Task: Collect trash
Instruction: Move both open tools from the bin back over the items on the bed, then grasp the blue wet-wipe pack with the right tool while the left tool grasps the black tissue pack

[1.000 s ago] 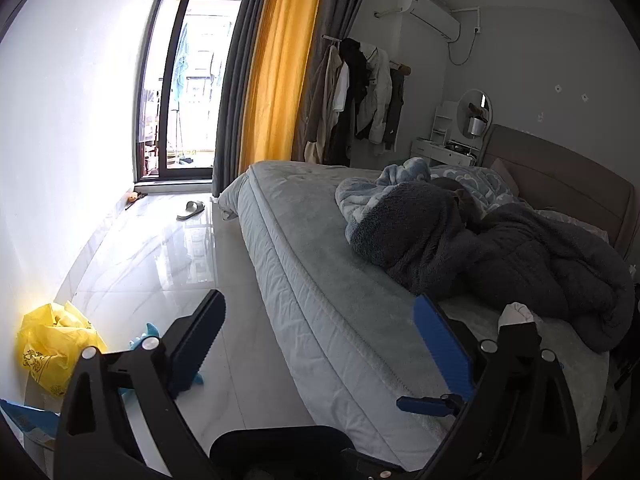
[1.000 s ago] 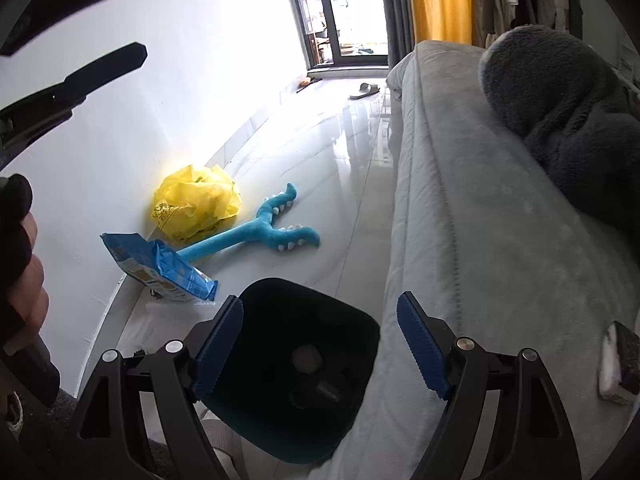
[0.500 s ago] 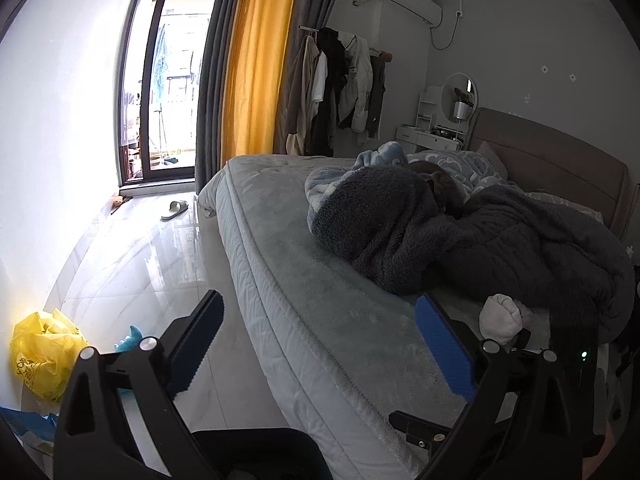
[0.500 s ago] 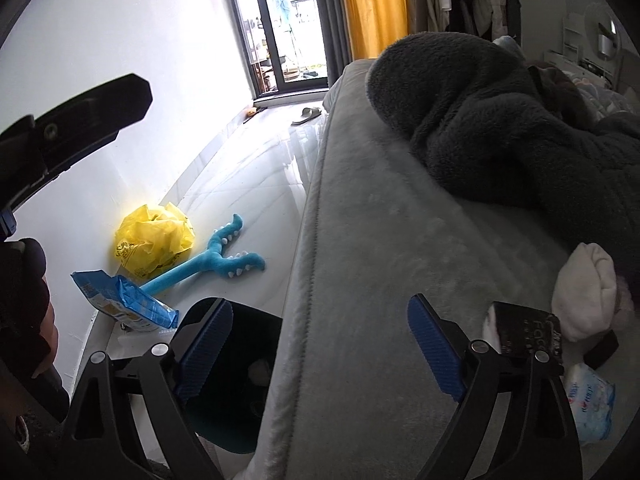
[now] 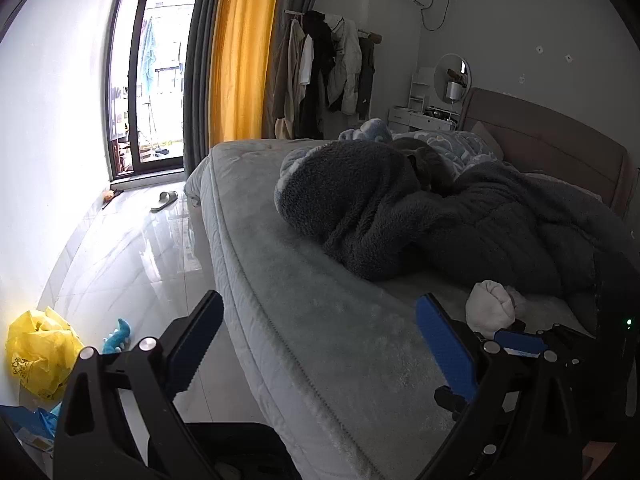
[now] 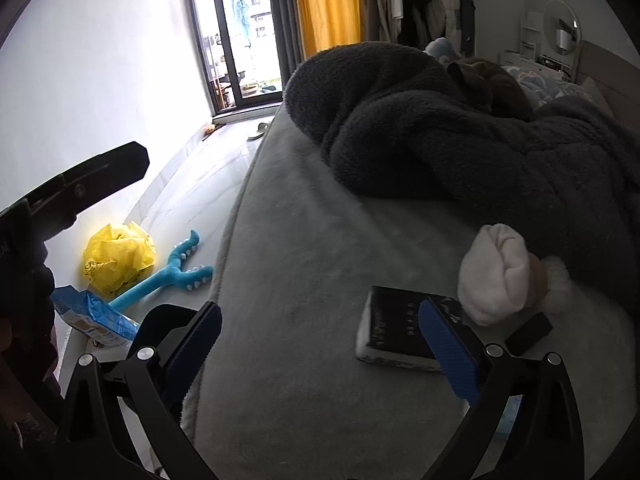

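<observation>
Right now I'm looking across a bedroom with a glossy tiled floor (image 5: 132, 256), a white wall on my left, a balcony door with a yellow curtain (image 5: 240, 52), and a bed (image 6: 304, 264) under a grey cover that fills most of both views. On it sprawls a dark fleece blanket (image 6: 440, 140), a rolled white sock (image 6: 492, 276) just below its edge, and a black book (image 6: 392, 332) beside that. My right gripper (image 6: 320, 356) hangs over the bed edge, its jaws opening with nothing between them, one finger crossing the book; my left gripper (image 5: 320, 344) is spread and empty too. Trash sits on the floor by the wall: a crumpled yellow bag (image 6: 118, 256), a blue wrapper (image 6: 96, 316), with a blue toy (image 6: 172, 276) between.
</observation>
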